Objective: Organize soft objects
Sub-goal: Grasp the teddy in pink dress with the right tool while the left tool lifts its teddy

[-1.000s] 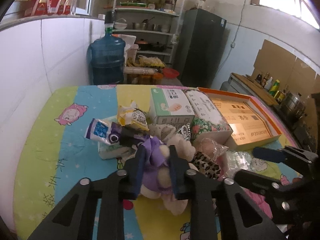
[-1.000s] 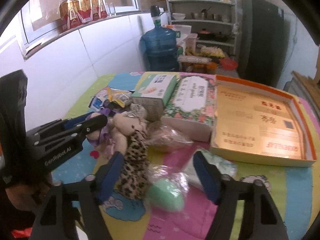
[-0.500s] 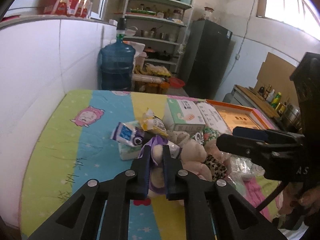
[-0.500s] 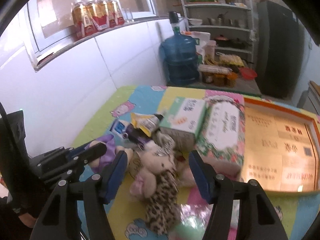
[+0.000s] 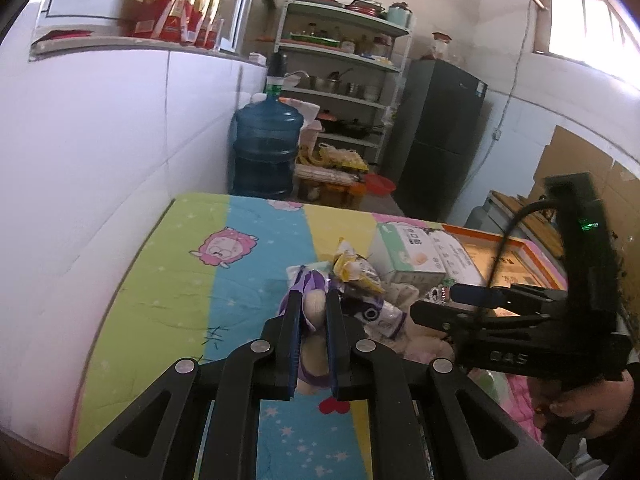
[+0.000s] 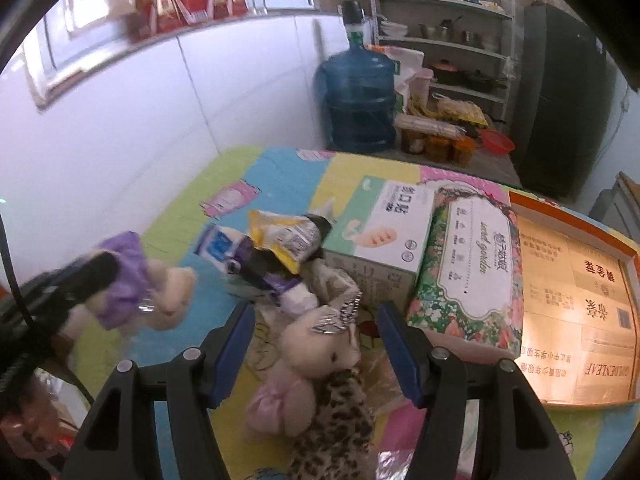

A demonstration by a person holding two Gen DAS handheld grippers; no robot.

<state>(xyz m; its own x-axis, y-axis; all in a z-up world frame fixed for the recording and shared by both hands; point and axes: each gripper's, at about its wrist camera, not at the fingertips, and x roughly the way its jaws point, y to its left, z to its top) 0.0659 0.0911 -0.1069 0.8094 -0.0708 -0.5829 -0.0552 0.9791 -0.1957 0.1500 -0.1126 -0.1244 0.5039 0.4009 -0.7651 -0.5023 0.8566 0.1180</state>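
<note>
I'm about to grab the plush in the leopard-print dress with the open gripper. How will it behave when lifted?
Probably floppy: the leopard-dress plush lies slumped on the mat, so its limbs may dangle. It looks light and squashy, like the purple-dress plush pinched narrow in the left gripper. Its fabric should not slip between the right gripper's pads.

Purple-dressed beige plush toy, leopard-print plush, floral tissue pack, orange-rimmed box.

Daylight floods in from a window high to the right of the left gripper, glaring white. Fisheye bending curves walls and darkens corners. The purple-dressed plush left of the right gripper smears with motion blur.
</note>
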